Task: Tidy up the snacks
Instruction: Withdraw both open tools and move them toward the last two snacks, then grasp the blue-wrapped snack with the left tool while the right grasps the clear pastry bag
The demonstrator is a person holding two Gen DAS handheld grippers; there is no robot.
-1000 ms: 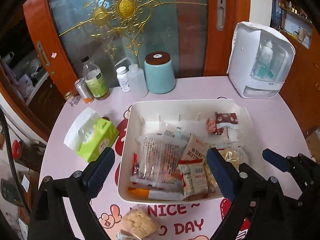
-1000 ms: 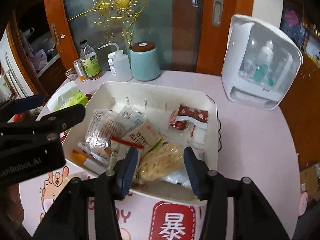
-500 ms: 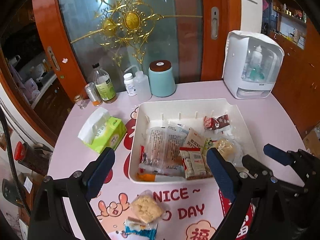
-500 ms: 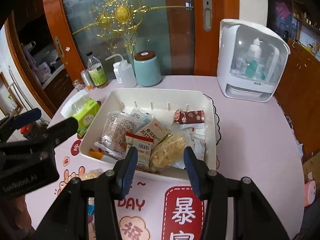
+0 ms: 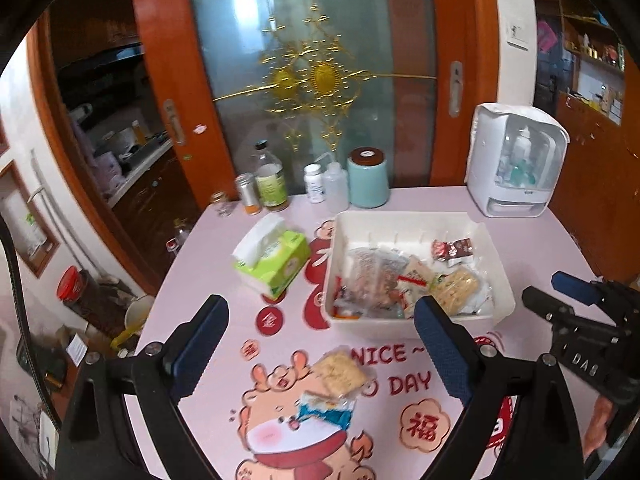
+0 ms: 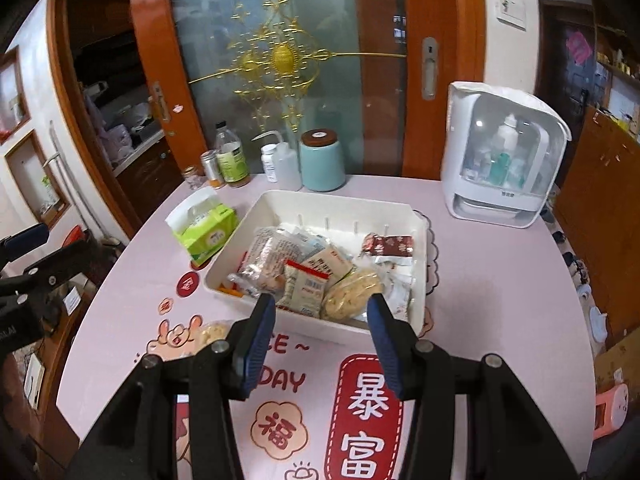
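**Two Stray Snacks Lie Short of the Tray**

The cracker packet (image 5: pixel 340 372) and blue-wrapped snack (image 5: pixel 326 408) lie near the table's front edge, outside the white tray (image 5: pixel 412 220). The left gripper (image 5: pixel 320 344), wide open and empty, hovers directly over them; the right gripper (image 6: pixel 322 336), half open, also empty, faces the tray.

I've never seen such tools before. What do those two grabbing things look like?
Each gripper is a black frame with silver bolts and two flat fingers faced with ribbed blue pads: the left gripper, the right gripper. White lettering marks their black bodies.
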